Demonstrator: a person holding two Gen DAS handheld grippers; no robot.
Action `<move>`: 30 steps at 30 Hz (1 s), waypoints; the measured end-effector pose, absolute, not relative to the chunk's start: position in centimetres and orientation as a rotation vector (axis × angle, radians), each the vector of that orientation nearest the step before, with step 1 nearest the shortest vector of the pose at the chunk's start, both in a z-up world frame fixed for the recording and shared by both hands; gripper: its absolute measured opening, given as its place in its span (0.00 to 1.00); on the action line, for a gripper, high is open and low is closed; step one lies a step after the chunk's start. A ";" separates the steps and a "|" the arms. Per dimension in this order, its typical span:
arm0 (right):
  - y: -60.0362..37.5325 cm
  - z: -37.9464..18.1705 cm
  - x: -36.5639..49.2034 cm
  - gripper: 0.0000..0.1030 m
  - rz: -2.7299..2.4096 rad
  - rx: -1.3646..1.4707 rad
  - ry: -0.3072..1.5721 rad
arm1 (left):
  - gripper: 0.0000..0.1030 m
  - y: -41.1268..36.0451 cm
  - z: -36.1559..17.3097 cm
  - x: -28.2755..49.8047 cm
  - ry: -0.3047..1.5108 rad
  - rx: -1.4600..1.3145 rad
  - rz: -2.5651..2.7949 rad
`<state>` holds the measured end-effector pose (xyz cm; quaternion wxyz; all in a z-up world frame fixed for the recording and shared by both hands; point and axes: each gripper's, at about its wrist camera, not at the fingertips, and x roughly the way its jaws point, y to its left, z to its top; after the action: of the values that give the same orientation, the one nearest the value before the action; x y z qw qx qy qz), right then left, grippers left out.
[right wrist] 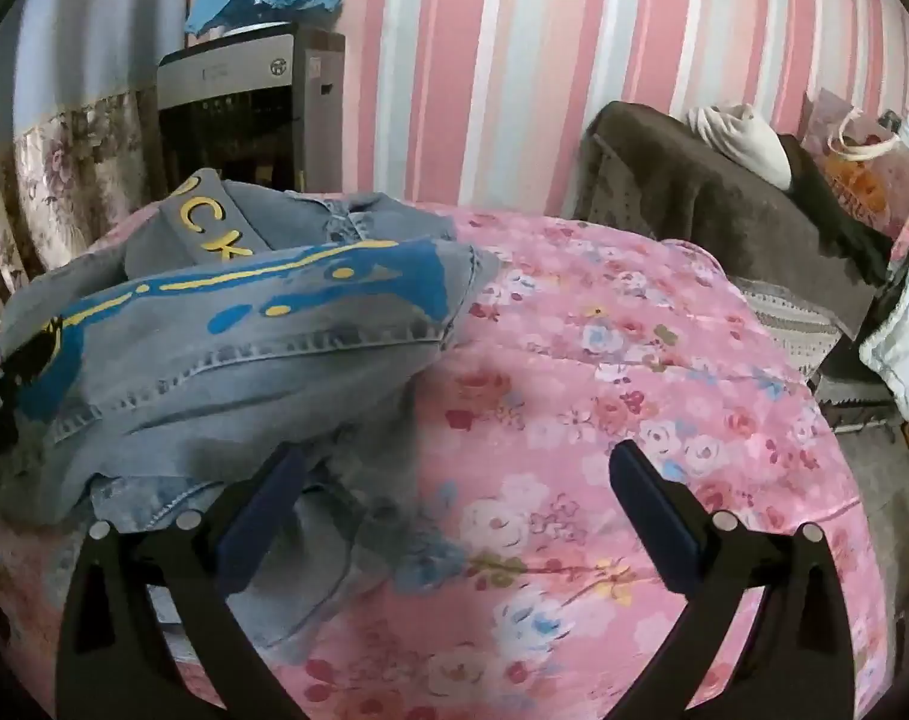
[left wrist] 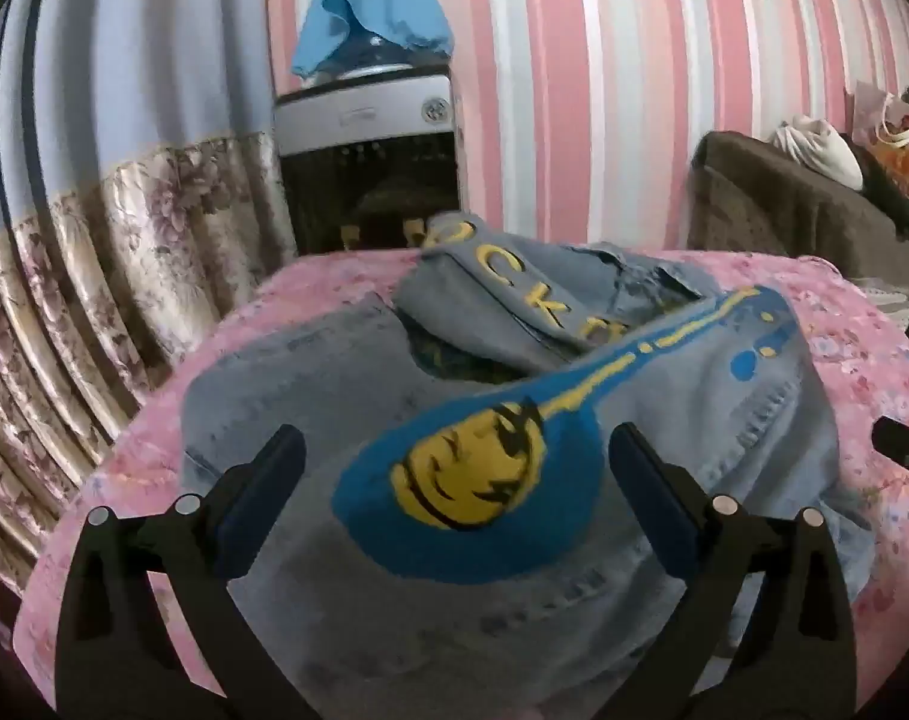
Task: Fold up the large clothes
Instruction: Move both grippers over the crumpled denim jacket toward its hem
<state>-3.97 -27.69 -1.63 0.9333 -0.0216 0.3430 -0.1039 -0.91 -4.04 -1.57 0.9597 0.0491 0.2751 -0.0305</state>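
A light blue denim jacket (left wrist: 346,396) with a blue patch and a yellow smiley face (left wrist: 472,474) lies rumpled on the pink floral bedspread (left wrist: 310,288). A sleeve with yellow letters (left wrist: 514,294) lies across its far part. My left gripper (left wrist: 454,468) is open above the jacket's middle, holding nothing. In the right wrist view the jacket (right wrist: 214,348) lies to the left. My right gripper (right wrist: 454,492) is open and empty over the bedspread (right wrist: 604,360), its left finger (right wrist: 268,504) over the jacket's near edge.
A grey appliance (left wrist: 364,138) draped with blue cloth (left wrist: 376,6) stands behind the bed by a floral curtain (left wrist: 124,252). A brown covered sofa (right wrist: 724,216) with a white bundle (right wrist: 748,144) and bags stands at the right. The striped pink wall is behind.
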 end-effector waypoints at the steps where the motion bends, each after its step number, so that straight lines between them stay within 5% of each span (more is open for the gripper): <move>1: -27.4 -1.7 -4.0 0.98 -0.216 -0.046 0.702 | 0.97 -3.9 -1.5 -1.2 0.559 0.089 -0.060; 19: -24.6 6.6 -16.8 0.98 -0.181 -0.002 0.528 | 0.97 2.2 6.5 -14.2 0.430 0.012 -0.013; 30: -26.1 6.4 -16.4 0.98 -0.145 0.026 0.540 | 0.97 0.4 6.9 -11.4 0.465 0.079 0.019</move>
<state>-16.43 -26.14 6.44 0.9611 0.0126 0.2664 -0.0718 -11.45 0.45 6.90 0.9723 0.0389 0.2304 0.0092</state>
